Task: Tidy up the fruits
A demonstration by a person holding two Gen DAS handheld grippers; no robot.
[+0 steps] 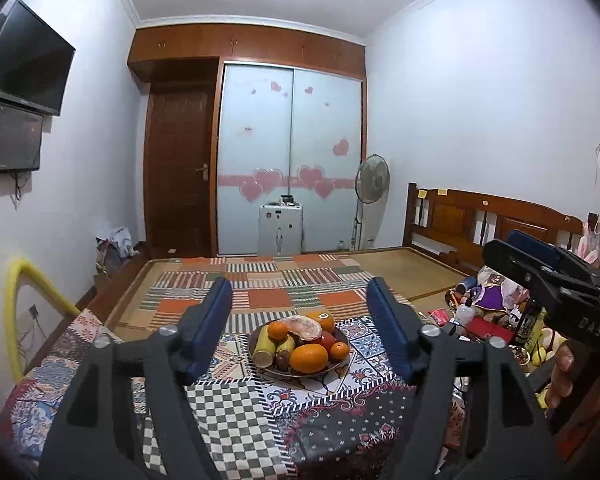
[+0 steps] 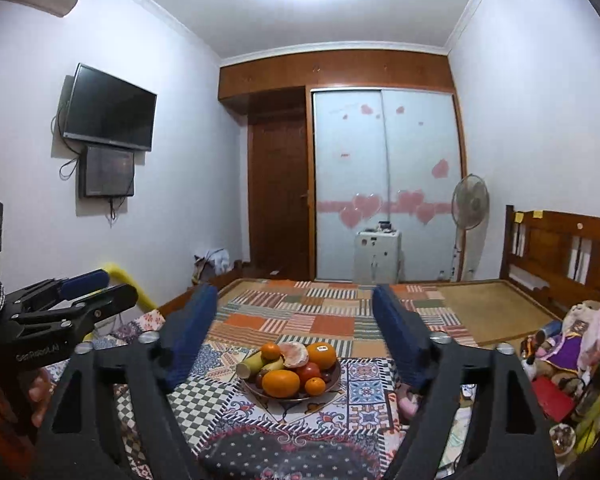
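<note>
- Here, the bed [image 1: 284, 280] fills the room, spread with patchwork covers.
- The left hand-held gripper [image 1: 300, 324] and the right hand-held gripper [image 2: 294, 336] are held above its near end, each with jaws apart and nothing between them.
- The plate [image 2: 332, 385] rests on the covers ahead of both grippers.
- The fruits [image 2: 281, 383] are piled on it: oranges, bananas, a peeled citrus.

The left black plastic two-finger gripper [image 1: 300, 300] carried ribbed blue pads [image 1: 212, 322] and round silver screws at its finger joints. The matching right black gripper [image 2: 294, 312] bore white "DAS" lettering on its body; the left's read "GenRobot.AI".
</note>
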